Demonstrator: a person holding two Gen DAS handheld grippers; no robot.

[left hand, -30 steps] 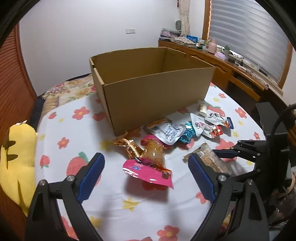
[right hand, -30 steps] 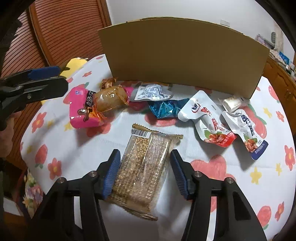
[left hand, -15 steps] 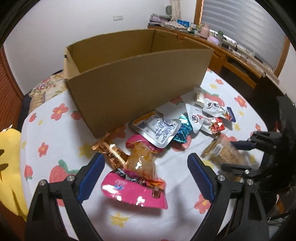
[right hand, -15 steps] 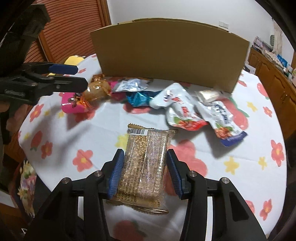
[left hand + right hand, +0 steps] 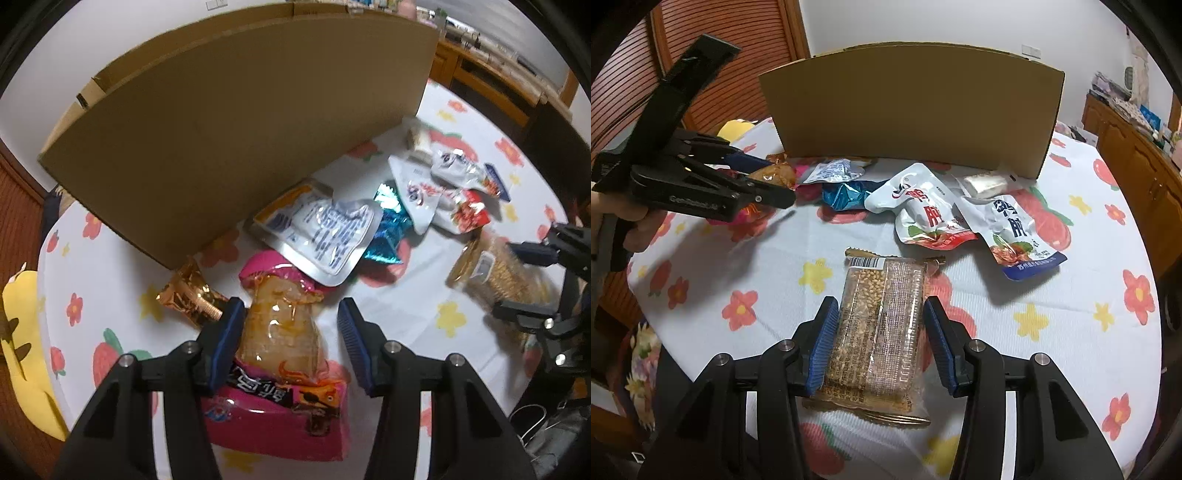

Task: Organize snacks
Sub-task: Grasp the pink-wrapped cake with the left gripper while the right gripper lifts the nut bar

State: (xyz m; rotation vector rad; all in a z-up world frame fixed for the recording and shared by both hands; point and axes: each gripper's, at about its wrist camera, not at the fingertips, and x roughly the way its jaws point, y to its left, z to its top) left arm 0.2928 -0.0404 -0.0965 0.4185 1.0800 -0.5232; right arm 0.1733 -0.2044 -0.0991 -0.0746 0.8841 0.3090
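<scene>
1. My left tongs (image 5: 291,332) were closing around the pink snack pouch (image 5: 280,373), which lay on the bench (image 5: 424,295) just in front of the cardboard box (image 5: 236,122). The left pad already touched its clear bulging middle; the right pad stood off it, so nothing was gripped yet.
2. I judged the squeeze should be gentle, since the pouch looked soft and slippery.
3. The gold-wrapped snack (image 5: 192,295) sat just beside the left pad, so I wanted to avoid catching it too.
4. The silver pouch (image 5: 321,232) overlapped the pink pouch's far end; a straight lift would probably drag it.
5. My right tongs (image 5: 879,332) were clamped on the sesame bar (image 5: 879,325), both pads pressed to its sides, above the bench.
6. The bar should go over the box wall.
</scene>
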